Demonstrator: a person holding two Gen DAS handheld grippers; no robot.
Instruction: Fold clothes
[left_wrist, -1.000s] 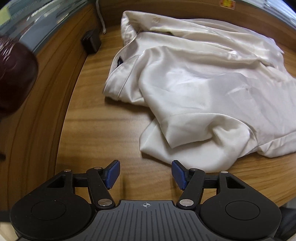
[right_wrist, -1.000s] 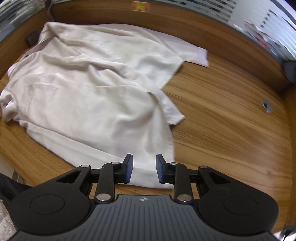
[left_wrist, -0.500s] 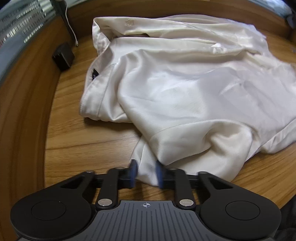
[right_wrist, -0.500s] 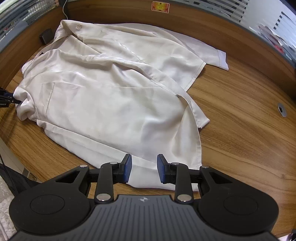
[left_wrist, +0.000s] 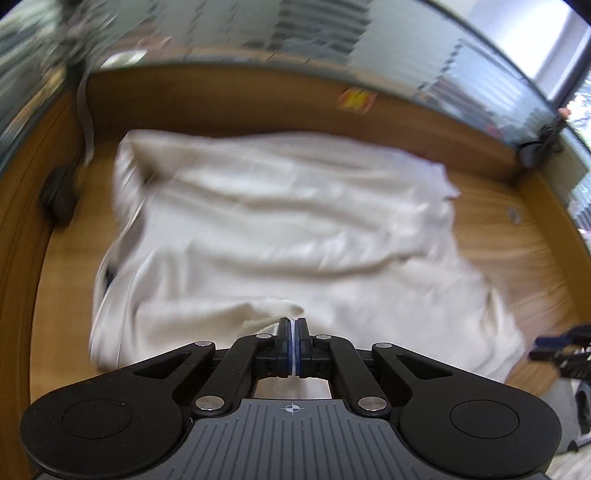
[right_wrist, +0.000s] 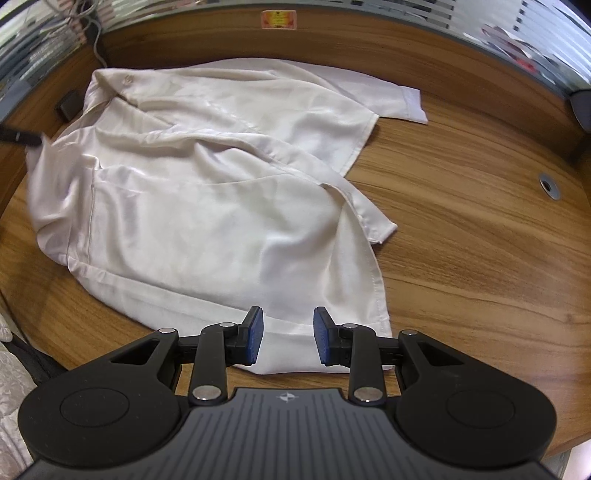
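A cream satin shirt lies crumpled across the wooden table, collar at the far left, one sleeve cuff stretched to the far right. My left gripper is shut on a pinched fold of the shirt, and cloth shows between its blue pads; this view is blurred by motion. Its dark tip appears at the shirt's left edge in the right wrist view. My right gripper hovers open over the shirt's near hem, pads apart, with the hem lying below the gap.
A small black box sits by the collar at the far left, with a white cable behind it. A raised wooden wall with a sticker bounds the back. A metal grommet is at the right. Bare wood lies right of the shirt.
The left gripper went from open to shut on a fold at the shirt's near left edge, then lifted and pulled it. The right gripper stayed over the hem, still open.
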